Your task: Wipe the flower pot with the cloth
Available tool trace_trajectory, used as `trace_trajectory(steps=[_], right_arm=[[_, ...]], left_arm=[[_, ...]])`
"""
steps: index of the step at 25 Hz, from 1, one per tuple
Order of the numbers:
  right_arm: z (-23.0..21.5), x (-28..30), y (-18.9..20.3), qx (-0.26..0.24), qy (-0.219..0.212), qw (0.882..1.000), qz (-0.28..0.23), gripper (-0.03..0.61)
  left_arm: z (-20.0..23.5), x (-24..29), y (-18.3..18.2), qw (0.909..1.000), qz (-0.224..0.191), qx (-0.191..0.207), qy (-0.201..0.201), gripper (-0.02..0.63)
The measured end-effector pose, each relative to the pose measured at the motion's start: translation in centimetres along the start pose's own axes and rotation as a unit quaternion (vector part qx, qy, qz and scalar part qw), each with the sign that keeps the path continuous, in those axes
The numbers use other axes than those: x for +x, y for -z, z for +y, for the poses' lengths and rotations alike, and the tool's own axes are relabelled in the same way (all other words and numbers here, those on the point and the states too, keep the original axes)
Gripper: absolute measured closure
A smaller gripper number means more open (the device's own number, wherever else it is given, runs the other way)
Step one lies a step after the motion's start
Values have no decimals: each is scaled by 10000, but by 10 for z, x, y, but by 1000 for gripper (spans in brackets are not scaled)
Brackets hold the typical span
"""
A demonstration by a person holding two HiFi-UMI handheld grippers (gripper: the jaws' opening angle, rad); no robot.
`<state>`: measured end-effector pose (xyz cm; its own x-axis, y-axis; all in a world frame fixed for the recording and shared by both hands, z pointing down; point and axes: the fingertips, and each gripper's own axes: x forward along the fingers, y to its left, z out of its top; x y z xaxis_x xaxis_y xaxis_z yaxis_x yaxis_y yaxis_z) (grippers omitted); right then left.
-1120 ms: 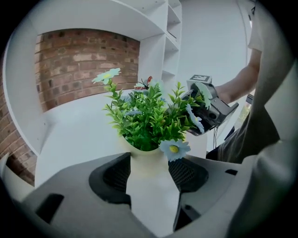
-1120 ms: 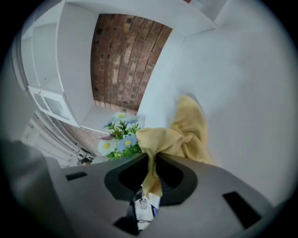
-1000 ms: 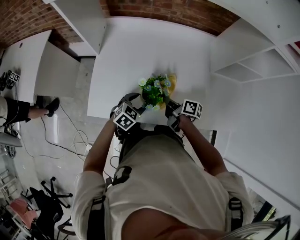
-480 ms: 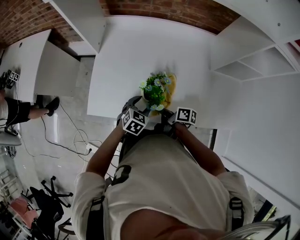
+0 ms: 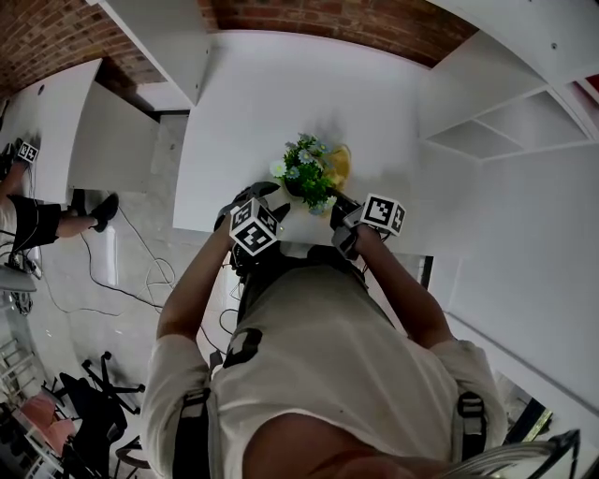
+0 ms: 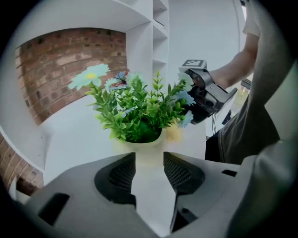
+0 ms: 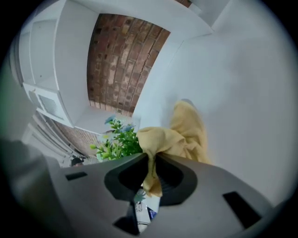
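Flower pot point(image 6: 148, 148), cream, w/ a green plant point(image 6: 139, 111) and pale blue flowers, stands upright on the white table point(image 5: 262, 103). It's close to the near edge, approx ctr of that edge, right in front of the person.

Yellow cloth point(image 7: 181, 135) hangs bunched at the pot's right side, touching the foliage. 1 fold is pinched in the right gripper point(image 7: 151, 167): its 2 jaws are nearly together on it, w/ the rest of the cloth spilling out beyond the tips. This gripper sits near-right of the pot.

Left gripper point(image 6: 149, 160) sits near-left, angled down at the pot. Its 2 jaws are part open and have just been closing. The pot's wall shows in the gap right at the tips, but can't tell if the pads point(image 6: 123, 173) touch it. In the left gripper view the right gripper shows past the plant, on the right.

Further out:
- white shelves point(image 5: 487, 140) right of the table
- brick wall point(image 5: 328, 23) at the far end
- cables point(image 5: 140, 271) on the grey floor at left
- another person's leg and shoe point(image 5: 103, 213) far left
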<state>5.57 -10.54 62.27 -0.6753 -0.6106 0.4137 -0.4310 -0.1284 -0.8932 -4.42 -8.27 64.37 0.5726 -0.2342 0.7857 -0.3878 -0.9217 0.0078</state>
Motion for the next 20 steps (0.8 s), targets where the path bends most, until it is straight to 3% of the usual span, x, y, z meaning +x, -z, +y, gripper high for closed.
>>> trace_trajectory(steps=[3,7,10,14,20], right_arm=[[3,3,-4,-14,-42,10000,-55,517],[-1,-2,10,154,-58,9999,-44,517],[-8,-5,30,310,11,9995,54,517],[-10,-3,58,511,42,9980,360,517],[-8,-2,41,289,39,9993,251,517]], left_arm=[[-1,5,-1,9998,173,-12,-19,444],[-1,5,-6,9962,25,-864,-86,468],[-5,6,-7,9932,-47,-1154,-155,468],[-15,10,-10,9921,-67,-1239,-187,468],[-24,15,-14,9940,-148,-1084,-9,468]])
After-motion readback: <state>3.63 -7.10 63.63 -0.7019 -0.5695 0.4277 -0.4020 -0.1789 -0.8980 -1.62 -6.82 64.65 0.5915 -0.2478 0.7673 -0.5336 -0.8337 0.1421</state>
